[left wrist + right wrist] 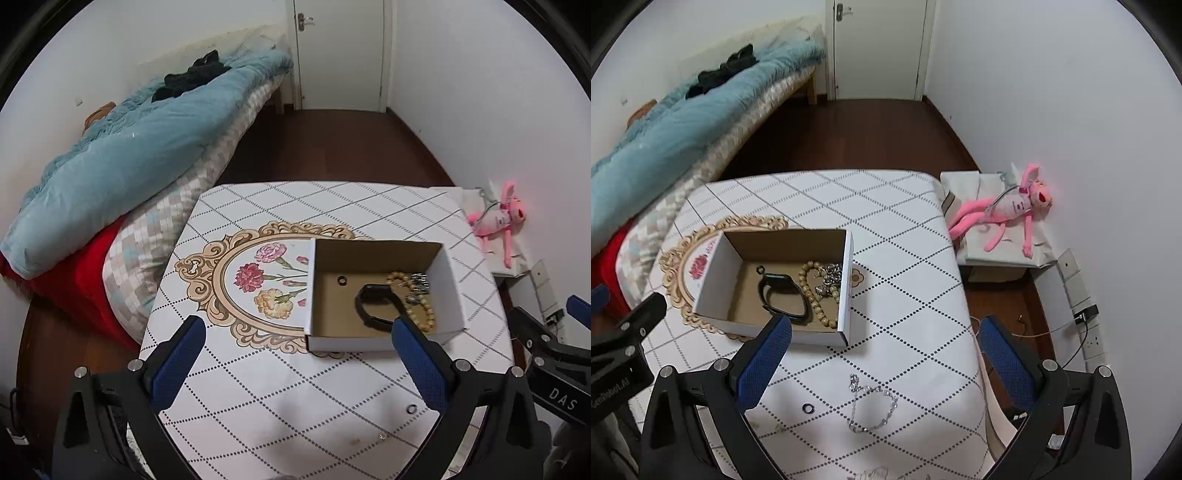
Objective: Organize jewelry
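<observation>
- Both the left gripper (297, 363) and right gripper (884, 363) are held spread apart, nothing gripped.
- A silver bracelet (873, 408) (with a dark ring (808, 408) at its 9 o'clock) is seen on the table (916, 266).
- At 11 o'clock, the cardboard box (846, 280) is filled with jewelry.

Bed (122, 166), door (340, 51), seemingly wooden floor (332, 147)

This is a bedroom in a home. A bed (155, 177) runs along the left wall, heaped with a light blue duvet (140, 147), a checked quilt (162, 236) and a red blanket (74, 280), with dark clothes (192, 75) on top. The floor (332, 144) is dark wood, the walls plain white, and a white door (340, 48) with a lever handle closes the far end. A pink plush toy (1008, 210) lies by the right wall, near wall sockets (1086, 314) with a charger plugged in. In front stands a small table (905, 266) with a flower-printed, diamond-patterned cover.
</observation>
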Available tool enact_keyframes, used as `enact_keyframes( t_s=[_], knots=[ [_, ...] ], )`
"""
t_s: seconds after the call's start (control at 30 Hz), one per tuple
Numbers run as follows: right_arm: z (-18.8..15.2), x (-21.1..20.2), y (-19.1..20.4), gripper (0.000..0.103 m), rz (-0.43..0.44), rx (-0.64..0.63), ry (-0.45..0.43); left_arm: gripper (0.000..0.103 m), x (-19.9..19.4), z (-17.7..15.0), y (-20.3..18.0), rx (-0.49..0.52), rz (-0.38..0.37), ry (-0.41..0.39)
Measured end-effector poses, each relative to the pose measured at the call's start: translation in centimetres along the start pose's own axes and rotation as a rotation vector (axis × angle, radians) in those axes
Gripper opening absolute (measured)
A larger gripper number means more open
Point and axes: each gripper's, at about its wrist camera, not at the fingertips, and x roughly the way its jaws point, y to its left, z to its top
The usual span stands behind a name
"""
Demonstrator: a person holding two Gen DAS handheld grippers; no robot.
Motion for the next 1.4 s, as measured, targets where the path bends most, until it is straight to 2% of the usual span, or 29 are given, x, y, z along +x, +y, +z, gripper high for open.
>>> enact_keyframes(
  t_s=[0.27, 0.37, 0.47, 0.63, 0.77, 0.8, 0.9, 1.0, 1.17, 1.33, 1.37, 1.4],
  knots=[
    [-0.2, -4.7, -0.9, 0.103, 0.009, 0.020, -0.073, 0.103, -4.0, -0.2, -0.5, 0.024, -0.032, -0.042],
    [-0.5, -5.6, -1.1, 0.103, 0.020, 0.025, -0.079, 0.103, -4.7, -0.3, -0.6, 0.016, -0.047, -0.043],
    [-0.9, -5.9, -1.4, 0.103, 0.045, 0.036, -0.071, 0.103, -4.7, -0.6, -0.5, 0.002, -0.032, -0.029],
    [-2.6, -3.5, -2.4, 0.103, 0.068, 0.072, 0.015, 0.103, -2.8, -2.0, -0.6, 0.002, -0.021, 0.001],
    [-5.2, 0.6, -3.8, 0.102, 0.071, 0.110, 0.117, 0.103, 0.1, -4.4, -0.9, 0.025, -0.001, 0.068],
    [-6.0, 1.7, -4.1, 0.098, 0.067, 0.120, 0.145, 0.103, 0.7, -5.0, -1.0, 0.029, -0.003, 0.090],
    [-8.2, 4.7, -5.2, 0.077, 0.053, 0.147, 0.219, 0.102, 3.1, -7.7, -1.8, 0.056, -0.028, 0.165],
    [-9.9, 6.6, -6.1, 0.074, 0.063, 0.177, 0.267, 0.100, 4.8, -9.9, -2.8, 0.091, -0.052, 0.224],
    [-11.4, 7.2, -6.0, 0.073, 0.100, 0.189, 0.288, 0.083, 6.5, -11.9, -3.8, 0.117, -0.078, 0.279],
    [-11.8, 7.4, -5.3, 0.068, 0.116, 0.189, 0.289, 0.068, 7.0, -12.5, -4.6, 0.138, -0.092, 0.278],
    [-11.8, 7.4, -5.2, 0.067, 0.119, 0.190, 0.288, 0.058, 7.1, -12.6, -4.7, 0.142, -0.096, 0.279],
    [-11.8, 7.4, -5.1, 0.067, 0.119, 0.188, 0.286, 0.052, 7.1, -12.7, -4.7, 0.144, -0.100, 0.283]
  ],
)
